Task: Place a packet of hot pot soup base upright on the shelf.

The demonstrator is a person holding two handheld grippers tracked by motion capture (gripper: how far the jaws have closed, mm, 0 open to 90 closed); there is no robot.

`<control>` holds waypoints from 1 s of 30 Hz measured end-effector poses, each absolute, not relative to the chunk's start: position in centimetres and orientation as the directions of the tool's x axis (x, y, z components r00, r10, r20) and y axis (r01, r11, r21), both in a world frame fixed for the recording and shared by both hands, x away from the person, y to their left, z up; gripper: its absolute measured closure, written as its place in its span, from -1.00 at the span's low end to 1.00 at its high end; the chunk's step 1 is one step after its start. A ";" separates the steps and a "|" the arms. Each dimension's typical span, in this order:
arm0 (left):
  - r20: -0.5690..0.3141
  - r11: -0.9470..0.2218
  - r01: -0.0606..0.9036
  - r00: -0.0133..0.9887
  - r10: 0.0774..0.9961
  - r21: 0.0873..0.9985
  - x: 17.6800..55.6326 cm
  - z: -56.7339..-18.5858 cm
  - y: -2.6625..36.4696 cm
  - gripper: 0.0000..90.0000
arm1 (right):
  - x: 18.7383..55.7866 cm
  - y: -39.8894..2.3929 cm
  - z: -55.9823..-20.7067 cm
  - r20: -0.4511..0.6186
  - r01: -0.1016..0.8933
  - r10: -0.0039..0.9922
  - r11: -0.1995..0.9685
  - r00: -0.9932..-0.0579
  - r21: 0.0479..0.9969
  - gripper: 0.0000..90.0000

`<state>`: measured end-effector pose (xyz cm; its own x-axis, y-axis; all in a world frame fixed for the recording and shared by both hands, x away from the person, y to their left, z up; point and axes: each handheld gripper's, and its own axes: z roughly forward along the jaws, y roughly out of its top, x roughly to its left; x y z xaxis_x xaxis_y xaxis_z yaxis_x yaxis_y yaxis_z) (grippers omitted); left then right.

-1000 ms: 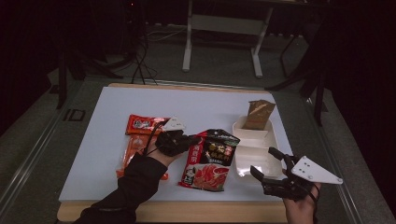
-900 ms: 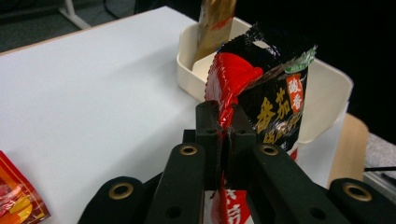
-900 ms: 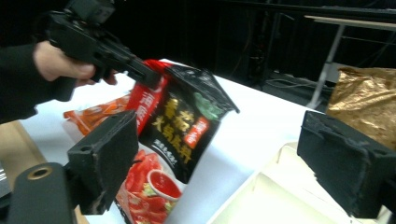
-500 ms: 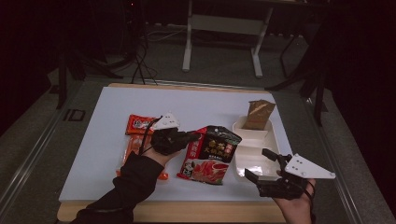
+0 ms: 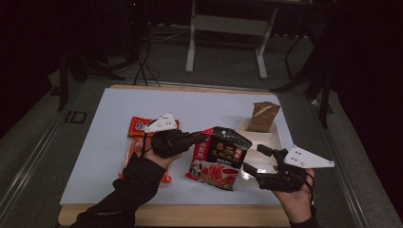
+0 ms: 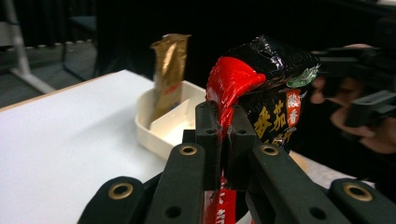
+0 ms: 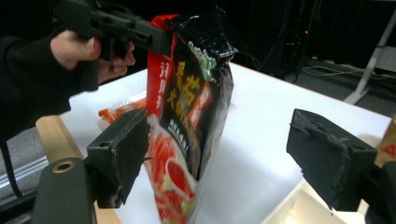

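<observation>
I see the left gripper (image 5: 202, 138) clamped on the red-and-black pouch (image 5: 219, 159), lifted above the white table (image 5: 95, 137). Right gripper (image 5: 253, 160) jaws wide apart, just been closing slightly beside the pouch, not gripping.

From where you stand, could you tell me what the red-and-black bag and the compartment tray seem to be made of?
Red-and-black bag: apparently thin glossy plastic film; it crinkles and glints where the left claw pinches it.
Compartment tray: probably rigid cream plastic, smooth matte walls.
</observation>
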<state>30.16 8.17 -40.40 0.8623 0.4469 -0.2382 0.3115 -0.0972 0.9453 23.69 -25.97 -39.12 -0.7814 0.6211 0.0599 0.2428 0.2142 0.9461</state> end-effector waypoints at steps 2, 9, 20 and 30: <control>-0.261 -0.064 0.317 0.865 0.428 0.946 30.2 -40.5 8.2 0.93 | 24.1 -25.6 -39.0 0.063 0.247 0.618 0.217 -0.784 0.944 -0.50; -0.280 -0.029 0.319 0.867 0.411 0.947 30.0 -40.4 8.1 0.93 | 25.4 -24.5 -38.0 0.088 0.248 0.570 0.210 -0.817 0.946 -0.13; -0.285 0.012 0.308 0.866 0.411 0.951 29.8 -40.3 7.6 0.93 | 26.4 -23.3 -37.2 0.119 0.282 0.557 0.217 -0.822 0.935 0.44; -0.310 0.012 0.333 0.863 0.399 0.943 30.0 -40.7 7.7 0.92 | 26.6 -23.3 -36.7 0.102 0.265 0.569 0.211 -0.816 0.941 0.70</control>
<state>30.05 7.69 -40.73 0.8631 0.3987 -0.3101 0.3331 0.0122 0.9428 26.59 -23.33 -36.71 -0.8160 0.5689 0.1023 0.2652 0.2112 0.9408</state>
